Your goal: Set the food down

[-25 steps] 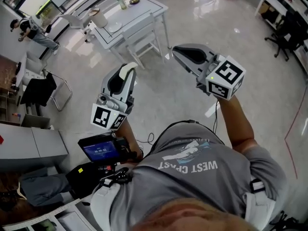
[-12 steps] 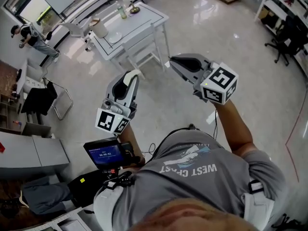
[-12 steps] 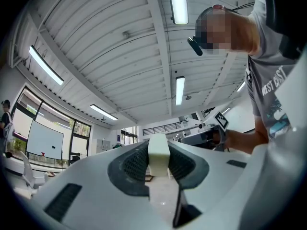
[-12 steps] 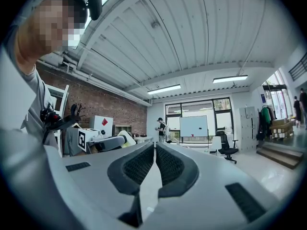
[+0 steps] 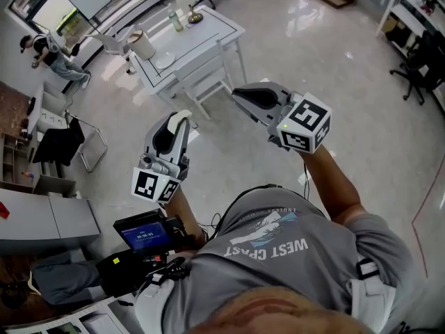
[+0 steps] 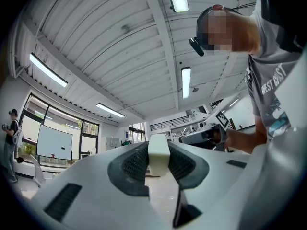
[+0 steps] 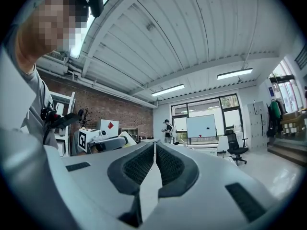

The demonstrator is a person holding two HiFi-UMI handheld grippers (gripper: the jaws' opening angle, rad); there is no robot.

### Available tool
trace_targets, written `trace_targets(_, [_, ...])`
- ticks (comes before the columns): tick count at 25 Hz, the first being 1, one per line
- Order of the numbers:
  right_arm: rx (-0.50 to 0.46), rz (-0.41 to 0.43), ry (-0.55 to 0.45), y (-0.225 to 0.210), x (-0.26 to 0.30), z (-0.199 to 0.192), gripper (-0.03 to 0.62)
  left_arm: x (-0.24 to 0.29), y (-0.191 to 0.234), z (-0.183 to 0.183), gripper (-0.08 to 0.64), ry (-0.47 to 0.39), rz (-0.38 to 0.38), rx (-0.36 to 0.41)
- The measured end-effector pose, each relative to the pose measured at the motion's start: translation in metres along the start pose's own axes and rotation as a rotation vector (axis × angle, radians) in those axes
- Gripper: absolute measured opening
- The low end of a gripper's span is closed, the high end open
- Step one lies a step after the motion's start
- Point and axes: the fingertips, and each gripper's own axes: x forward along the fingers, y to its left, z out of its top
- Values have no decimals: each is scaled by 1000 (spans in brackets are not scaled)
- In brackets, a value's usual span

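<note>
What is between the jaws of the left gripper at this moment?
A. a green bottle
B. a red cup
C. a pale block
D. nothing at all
C: the left gripper view shows the left gripper closed on a pale block. The jaws of the right gripper are together with nothing between them.

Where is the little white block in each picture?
Head view: the white block sits left of the middle, at the tip of the left tongs.
Left gripper view: low in the middle, pinched by those tongs.
Right gripper view: small, low on the left.
Shared landmark: the person in a dark cap, far off in all three.
</note>
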Motion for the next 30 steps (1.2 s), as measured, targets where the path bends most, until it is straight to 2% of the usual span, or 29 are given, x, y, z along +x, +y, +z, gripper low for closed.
trace_targets(6, [7,43,-9,-33,-14,8,8,39,-7,-2,104,30,31,13])
trace_targets(10, [27,37,-17,-41,-21,14,8,50,-12,2,104,41,23,13])
trace_targets(14, [39,54,-6,-64,15,18,9,65,27,2,104,39,37,7])
trace_targets(18, [62,70,8,-62,43,20,8,62,51,3,104,43,42,-13])
trace_targets(22, [68,64,14,-77,93,34,8,66,104,6,104,41,36,-23])
trace_targets(26, [76,41,0,-61,109,-3,8,40,109,-26,104,45,10,-21])
trace_targets(30, [73,26,-4,-57,106,-9,8,39,105,-29,104,37,-10,-21])
